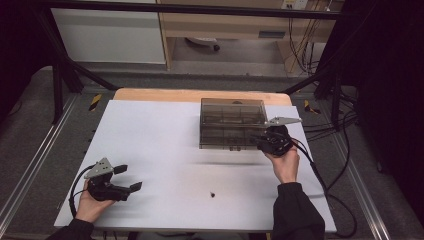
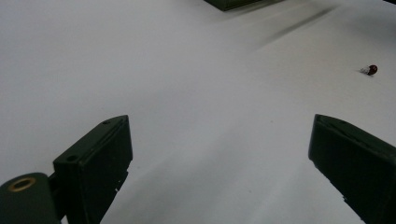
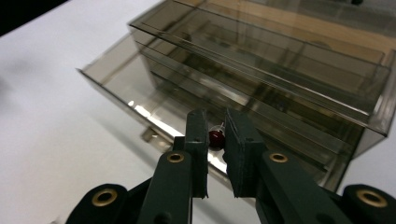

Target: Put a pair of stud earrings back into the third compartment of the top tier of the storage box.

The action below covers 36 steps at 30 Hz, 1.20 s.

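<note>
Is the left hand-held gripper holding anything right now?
No, the left hand-held gripper has its jaws spread wide over bare white table, with nothing between them.

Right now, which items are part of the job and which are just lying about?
In play:
- small red part pinched in the right gripper
- smoky clear drawer box, drawer pulled open
- second small red part loose on the white table

Idle:
- left gripper, open, holding nothing
- cables and cabinet behind the table
</note>
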Motion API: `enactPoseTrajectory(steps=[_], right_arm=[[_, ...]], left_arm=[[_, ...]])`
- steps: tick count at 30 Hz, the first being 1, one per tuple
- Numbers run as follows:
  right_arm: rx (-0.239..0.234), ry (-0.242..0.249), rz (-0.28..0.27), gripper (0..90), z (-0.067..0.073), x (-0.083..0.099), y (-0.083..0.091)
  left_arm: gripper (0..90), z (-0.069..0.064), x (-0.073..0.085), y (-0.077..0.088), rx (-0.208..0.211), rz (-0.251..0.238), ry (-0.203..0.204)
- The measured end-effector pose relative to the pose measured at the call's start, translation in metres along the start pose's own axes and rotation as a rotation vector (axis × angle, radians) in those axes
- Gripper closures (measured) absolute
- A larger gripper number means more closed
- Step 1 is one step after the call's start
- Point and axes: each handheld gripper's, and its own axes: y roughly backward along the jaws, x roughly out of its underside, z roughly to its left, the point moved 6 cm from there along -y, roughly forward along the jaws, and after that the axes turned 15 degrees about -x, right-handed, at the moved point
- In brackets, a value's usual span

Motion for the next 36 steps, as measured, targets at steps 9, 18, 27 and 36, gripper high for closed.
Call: enactPoseTrajectory(steps=[9,18,27,36], right_arm=[[0.037,-0.038,0.020,79.5,-0.020,0.011,-0.008],[0.048,-0.030,0.011,72.9,-0.024,0.014,-0.010],[0.032,0.002,-0.065,43.5,-0.010,0.009,0.016],[0.003,0.012,-0.111,17.5,0.010,0.016,0.038]], left_arm=[[6.4,0.000,0.000,0.000,-0.001,0.001,-0.001],[6.4,0.000,0.000,0.000,-0.001,0.001,0.000],[6.4,0.000,0.000,0.000,0.000,0.002,-0.001],[6.4,0.000,0.000,0.000,-0.002,0.002,0.000]])
